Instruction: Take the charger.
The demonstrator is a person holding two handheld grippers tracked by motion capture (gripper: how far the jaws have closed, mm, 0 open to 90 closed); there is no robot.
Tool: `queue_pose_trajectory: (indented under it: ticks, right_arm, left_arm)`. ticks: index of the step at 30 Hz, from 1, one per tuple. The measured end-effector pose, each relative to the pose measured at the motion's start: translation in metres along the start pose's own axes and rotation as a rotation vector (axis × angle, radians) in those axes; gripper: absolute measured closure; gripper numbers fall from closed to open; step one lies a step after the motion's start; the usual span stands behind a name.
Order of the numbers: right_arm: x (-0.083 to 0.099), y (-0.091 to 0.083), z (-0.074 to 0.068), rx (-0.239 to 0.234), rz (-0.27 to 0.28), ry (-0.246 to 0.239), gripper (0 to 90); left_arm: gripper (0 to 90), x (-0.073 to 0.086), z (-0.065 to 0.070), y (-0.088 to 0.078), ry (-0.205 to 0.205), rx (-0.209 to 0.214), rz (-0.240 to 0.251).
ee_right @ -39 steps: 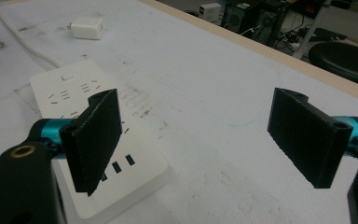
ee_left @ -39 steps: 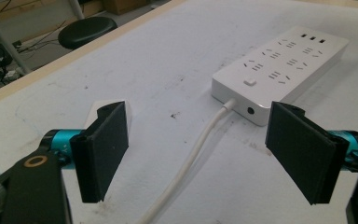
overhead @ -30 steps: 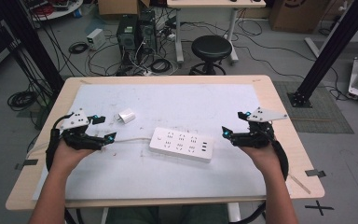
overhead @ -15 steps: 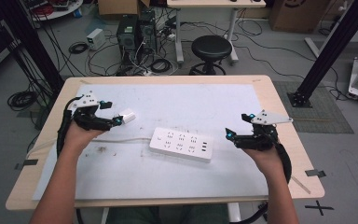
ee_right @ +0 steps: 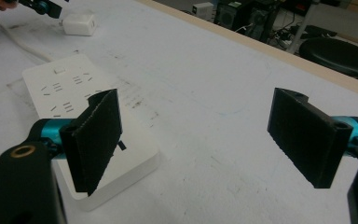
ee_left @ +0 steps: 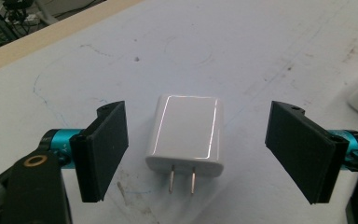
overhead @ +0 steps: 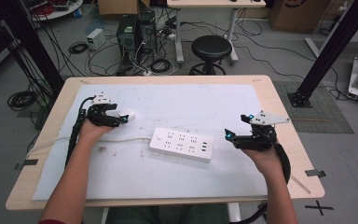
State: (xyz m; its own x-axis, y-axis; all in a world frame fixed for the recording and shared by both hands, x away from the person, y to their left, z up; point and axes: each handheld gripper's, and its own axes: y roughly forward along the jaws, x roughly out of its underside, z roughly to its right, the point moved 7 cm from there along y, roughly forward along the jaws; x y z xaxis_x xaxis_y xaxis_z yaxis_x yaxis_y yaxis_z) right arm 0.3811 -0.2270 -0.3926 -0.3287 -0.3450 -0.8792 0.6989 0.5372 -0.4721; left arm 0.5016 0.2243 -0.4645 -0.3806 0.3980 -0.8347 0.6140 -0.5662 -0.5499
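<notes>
Cables, computer boxes and a black stool point(overhead: 210, 46) crowd the floor beyond the far edge of my table point(overhead: 279, 107), whose top is covered by a scuffed white sheet point(overhead: 200, 100).

Starting at the left, my left gripper point(overhead: 122, 117) sits at the far left of the sheet with its jaws spread wide, and the white charger point(ee_left: 186, 134) lies flat on the sheet between them. In the left gripper view neither pad touches it; there is clear gap on both sides, and its two metal prongs point(ee_left: 182, 180) point back toward me.

I judge the charger light and rigid, a hard glossy shell that could slip under a loose pinch. I would close on its two long flat sides, around mid-body, keeping clear of the prongs, which look thin enough to bend.

At centre lies the white power strip point(overhead: 182, 144), near the middle of the sheet, its cord point(overhead: 121, 139) trailing off left. It looks stiff and heavier, likely to stay put.

At the right, my right gripper point(overhead: 227, 135) hovers just beside the strip's right end, jaws wide apart and holding nothing.
</notes>
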Motion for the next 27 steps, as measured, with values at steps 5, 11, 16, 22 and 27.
queue_pose_trajectory:
  ticks: [5,11,16,22,27]
  right_arm:
    - [0.001,0.001,-0.002,-0.004,-0.007,0.003,17.8]
    - [0.002,0.000,-0.002,-0.001,-0.004,0.004,17.8]
    - [0.002,0.000,-0.002,-0.002,-0.006,0.001,17.8]
    - [0.001,0.001,-0.003,-0.003,-0.011,-0.002,17.8]
    - [0.000,0.003,-0.005,-0.007,-0.013,-0.003,17.9]
  left_arm:
    - [21.0,0.005,-0.003,0.011,-0.003,0.007,-0.033]
    - [21.1,0.001,-0.002,0.022,0.023,0.014,-0.053]
    - [21.1,0.009,-0.006,0.027,0.010,0.011,-0.079]
    - [23.0,0.013,-0.008,0.029,0.010,0.017,-0.092]
    - [28.8,0.014,-0.008,0.030,0.013,0.019,-0.092]
